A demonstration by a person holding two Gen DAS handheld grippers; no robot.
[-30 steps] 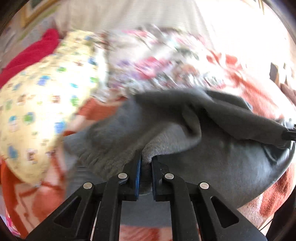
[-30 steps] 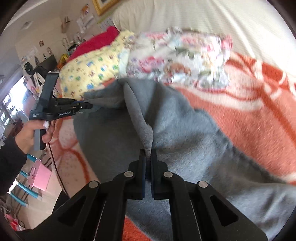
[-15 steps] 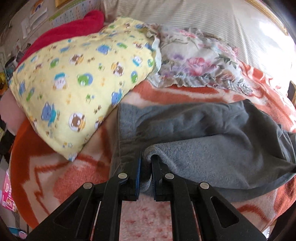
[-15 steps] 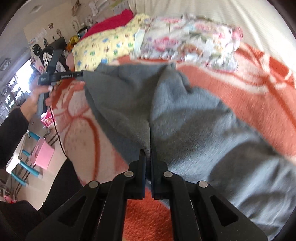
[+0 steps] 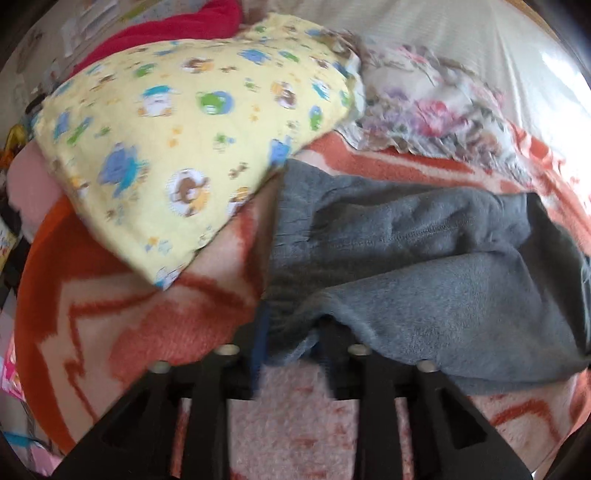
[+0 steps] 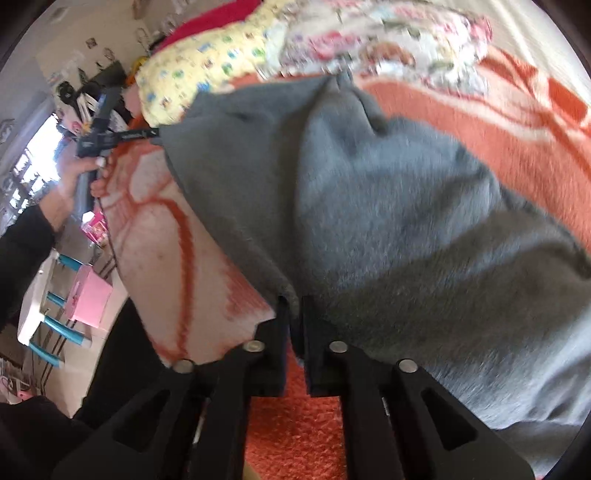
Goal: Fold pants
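Observation:
The grey fleece pants (image 5: 424,258) lie on an orange and white blanket (image 5: 177,325). In the left wrist view my left gripper (image 5: 290,332) has its jaws apart, with the pants' folded edge lying loosely between them. In the right wrist view my right gripper (image 6: 293,317) is shut on the pants' (image 6: 369,192) near edge, low over the blanket (image 6: 498,122). The left gripper (image 6: 147,133) also shows there at the pants' far left corner, held by a hand.
A yellow cartoon-print pillow (image 5: 177,129) lies close to the pants' left end, with a floral pillow (image 5: 424,107) behind and a red one (image 5: 173,29) further back. The bed's edge (image 6: 147,295) drops to the floor on the left, by a pink stool (image 6: 88,299).
Both grippers have carried the pants edge toward me and down onto the blanket, spreading the cloth flat. My left gripper's jaws have opened from shut. The right gripper stays shut on the cloth.

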